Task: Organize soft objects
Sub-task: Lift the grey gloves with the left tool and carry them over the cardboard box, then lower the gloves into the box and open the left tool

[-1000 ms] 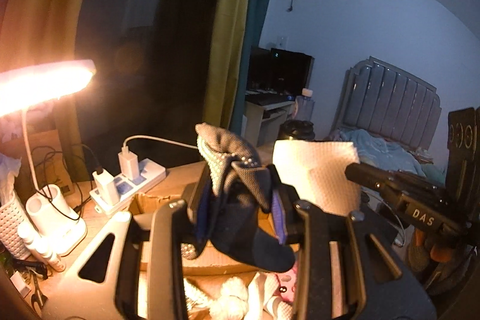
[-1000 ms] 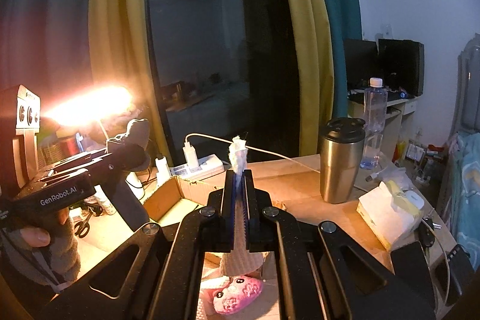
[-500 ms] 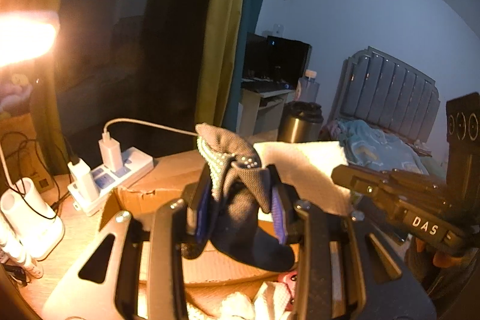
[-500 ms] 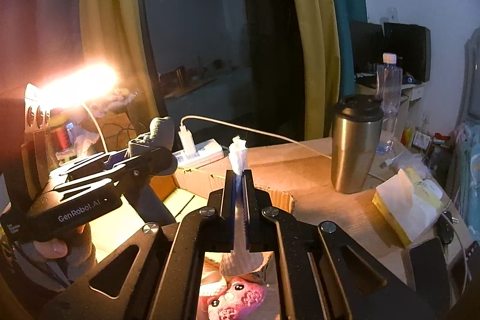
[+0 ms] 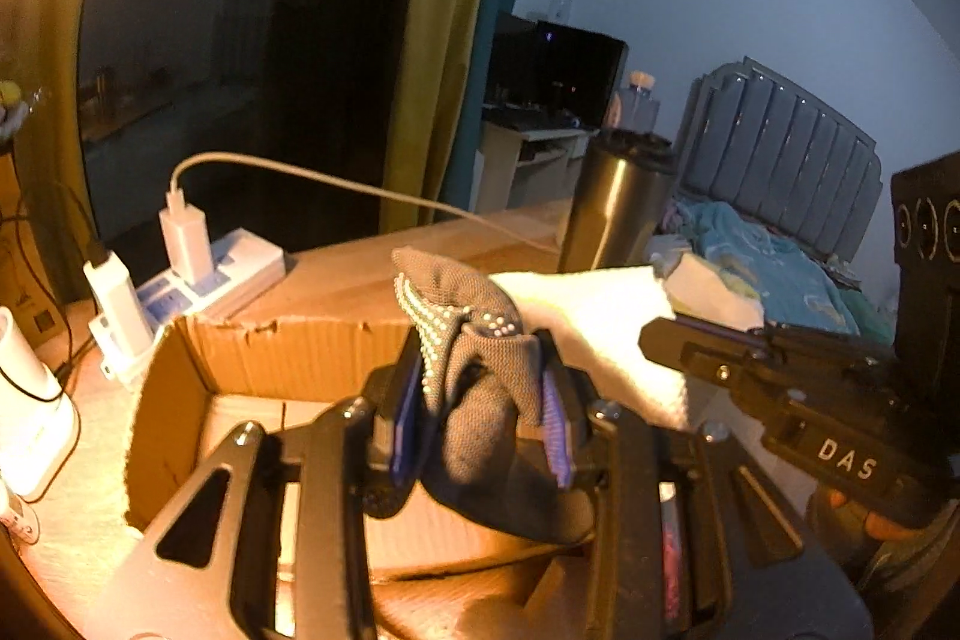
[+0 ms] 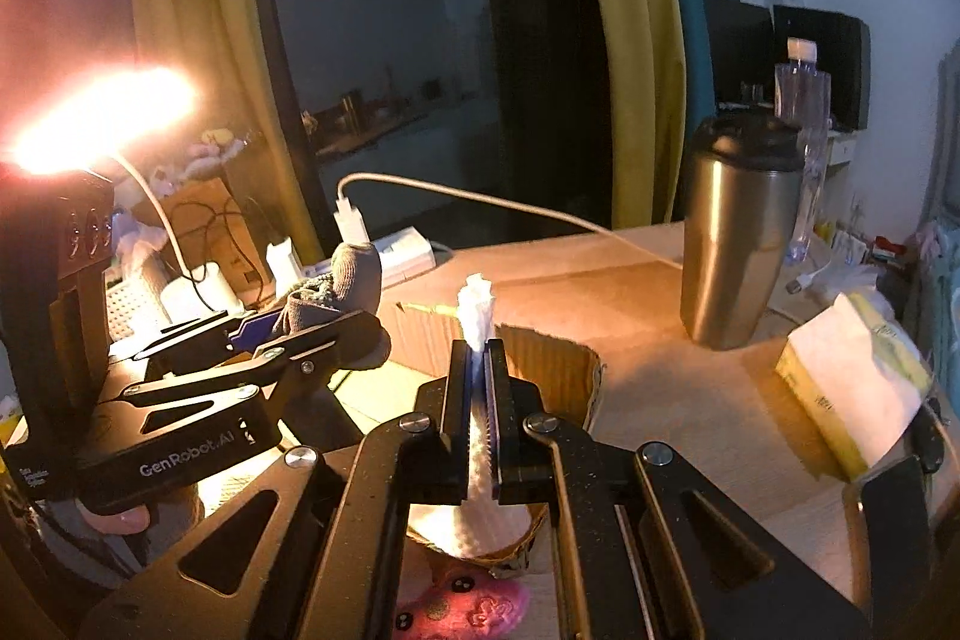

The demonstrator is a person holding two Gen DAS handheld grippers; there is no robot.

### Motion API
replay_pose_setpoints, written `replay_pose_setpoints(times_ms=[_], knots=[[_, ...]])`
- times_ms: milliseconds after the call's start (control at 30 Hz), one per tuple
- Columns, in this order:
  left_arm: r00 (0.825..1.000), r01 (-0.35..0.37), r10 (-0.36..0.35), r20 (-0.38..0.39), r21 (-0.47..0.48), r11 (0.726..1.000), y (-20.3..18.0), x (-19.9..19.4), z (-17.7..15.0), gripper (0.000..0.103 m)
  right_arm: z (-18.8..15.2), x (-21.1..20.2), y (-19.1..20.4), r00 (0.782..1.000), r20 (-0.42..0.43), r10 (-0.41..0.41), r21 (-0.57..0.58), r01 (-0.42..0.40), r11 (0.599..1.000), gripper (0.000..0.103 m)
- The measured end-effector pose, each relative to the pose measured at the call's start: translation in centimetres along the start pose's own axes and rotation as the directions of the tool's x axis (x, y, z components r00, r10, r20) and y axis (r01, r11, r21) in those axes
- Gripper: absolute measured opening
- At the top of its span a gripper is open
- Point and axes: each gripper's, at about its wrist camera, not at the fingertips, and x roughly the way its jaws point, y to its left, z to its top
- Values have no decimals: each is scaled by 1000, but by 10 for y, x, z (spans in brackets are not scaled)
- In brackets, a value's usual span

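The left gripper (image 5: 480,394) pointed forward and downward, jaws clamped on something; the right gripper (image 6: 479,376) angled likewise, jaws nearly together, pinching something thin; a hand (image 6: 114,514) gripped the left gripper's handle.

"GenRobot.AI" is showing in white on the left gripper (image 6: 360,334) body; "DAS" is showing on the right gripper (image 5: 651,340) arm.

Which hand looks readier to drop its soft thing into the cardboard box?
Left, probably. The left claw grips the grey sock directly above the cardboard box opening; the right claw pinches the white cloth nearer the rim.
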Motion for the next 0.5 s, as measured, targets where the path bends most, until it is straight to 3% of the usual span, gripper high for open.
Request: replay_pose_setpoints(times_ms=[500], knots=[[992,20,-22,-123,-21,1000,2,33,-16,36,-25,49,-11,991,-137,-2,17,4,1000,4]])
